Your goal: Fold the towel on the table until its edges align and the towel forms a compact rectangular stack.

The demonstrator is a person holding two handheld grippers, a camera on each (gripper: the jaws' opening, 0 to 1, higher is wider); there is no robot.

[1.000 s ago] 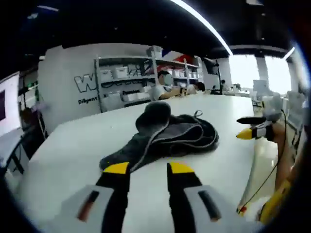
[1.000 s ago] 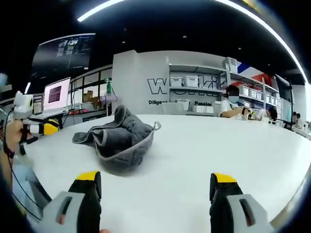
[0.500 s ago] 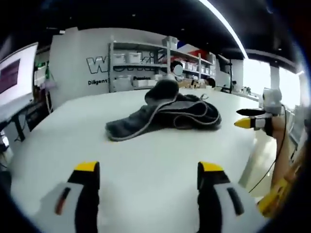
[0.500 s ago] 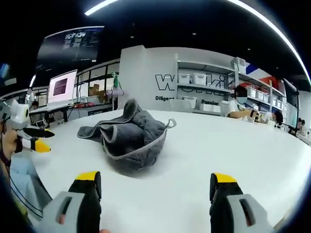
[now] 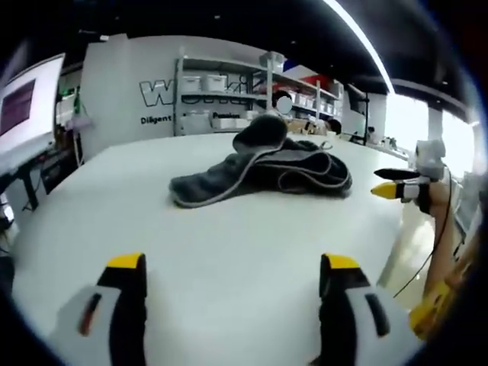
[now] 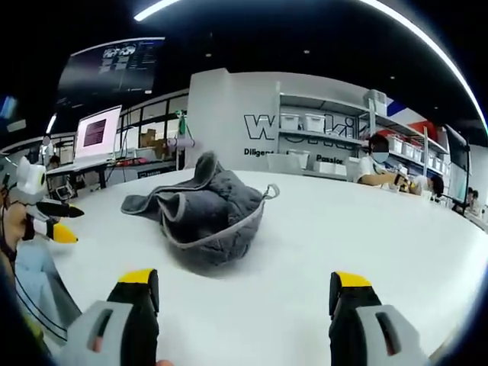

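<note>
A dark grey towel [image 5: 263, 168] with a pale edge binding lies crumpled in a heap on the white table [image 5: 229, 252]; the right gripper view has the same towel [image 6: 210, 217] as a rumpled mound. My left gripper [image 5: 232, 267] is open, low over the table, well short of the towel. My right gripper [image 6: 244, 286] is open too, with bare table between its jaws and the towel ahead to the left. Each gripper appears in the other's view at the table's edge: the right gripper [image 5: 396, 189] and the left gripper [image 6: 52, 225], each held by a hand.
Shelves with white bins [image 6: 320, 145] and a wall with lettering stand behind the table. People sit at the far side [image 6: 374, 169]. Monitors [image 6: 95, 133] are off to the left. The table's rim [image 5: 393, 252] curves close on the right.
My left gripper has opened wide from a narrow gap and its view has dropped lower towards the table. The right gripper's view has edged closer to the towel. The towel lies as before.
</note>
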